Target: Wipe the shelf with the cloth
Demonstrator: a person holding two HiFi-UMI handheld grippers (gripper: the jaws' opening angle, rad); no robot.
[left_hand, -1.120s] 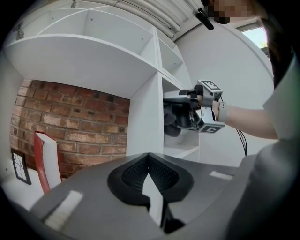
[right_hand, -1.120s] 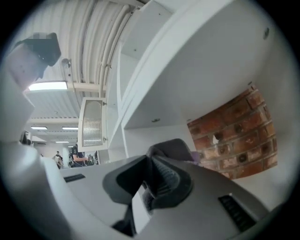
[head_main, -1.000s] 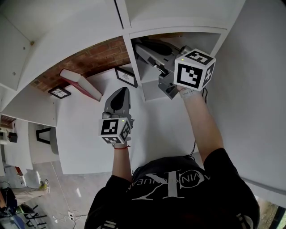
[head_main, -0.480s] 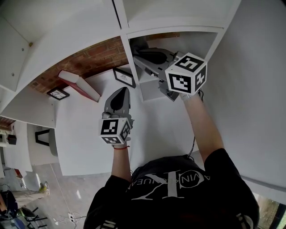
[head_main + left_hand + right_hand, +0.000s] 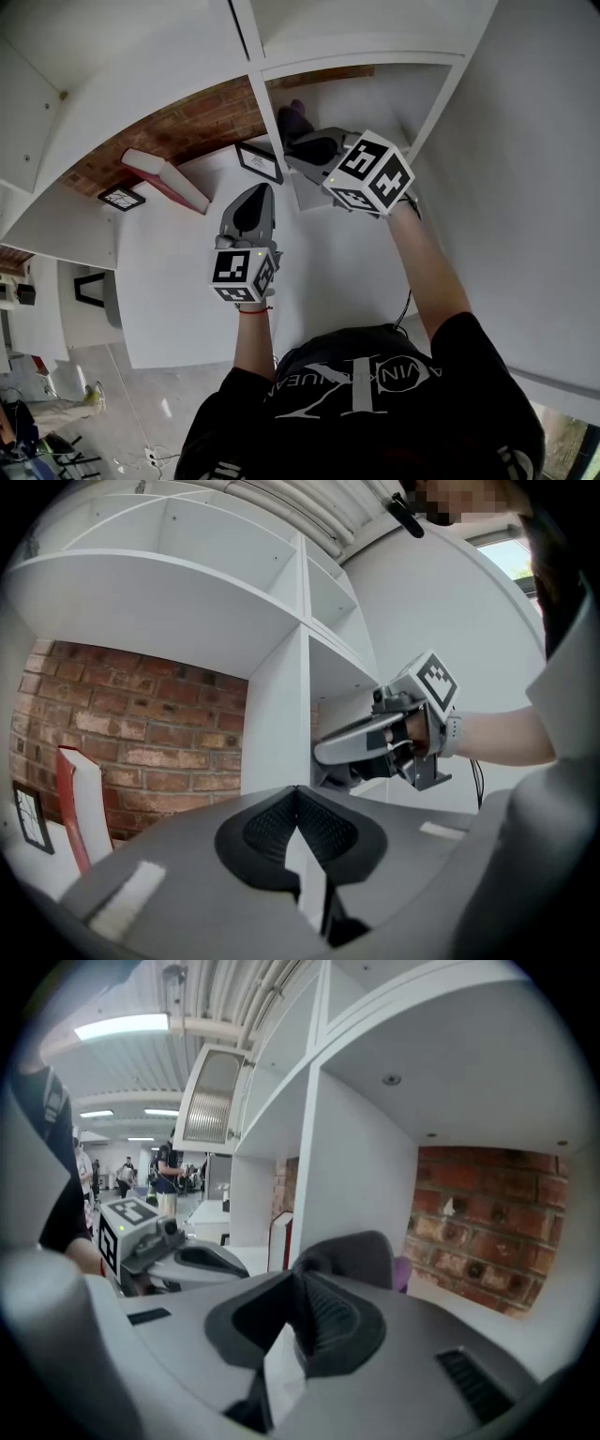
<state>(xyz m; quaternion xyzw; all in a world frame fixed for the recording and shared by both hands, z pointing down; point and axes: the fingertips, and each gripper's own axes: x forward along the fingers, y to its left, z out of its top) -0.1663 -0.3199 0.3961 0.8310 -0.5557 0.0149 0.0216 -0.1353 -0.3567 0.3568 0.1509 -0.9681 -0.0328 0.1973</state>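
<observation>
While the right gripper [image 5: 298, 1281] clamps it between closed jaws, the dark grey cloth [image 5: 358, 1252] bulges out past the tips, with a scrap of purple at its edge. It sits deep in the right-hand compartment of the white shelf [image 5: 366, 47], close beside the upright divider [image 5: 270, 131]. Whether it presses on the board below cannot be made out.

That divider stands between the cloth and the left gripper [image 5: 298, 795]. The left gripper hangs in front of the wider left compartment, its jaws together with nothing between them.

The left compartment holds a red-and-white book [image 5: 169, 176] leaning at a tilt and a black picture frame [image 5: 264, 161] just beside the divider. A second frame [image 5: 124, 194] sits farther left. The right compartment holds only the cloth and the gripper reaching in.

A red brick wall [image 5: 178, 131] shows behind the open-backed shelf. In the right gripper view, strip lights [image 5: 122, 1026] run along a ceiling and people [image 5: 171, 1174] stand far off across the room.
</observation>
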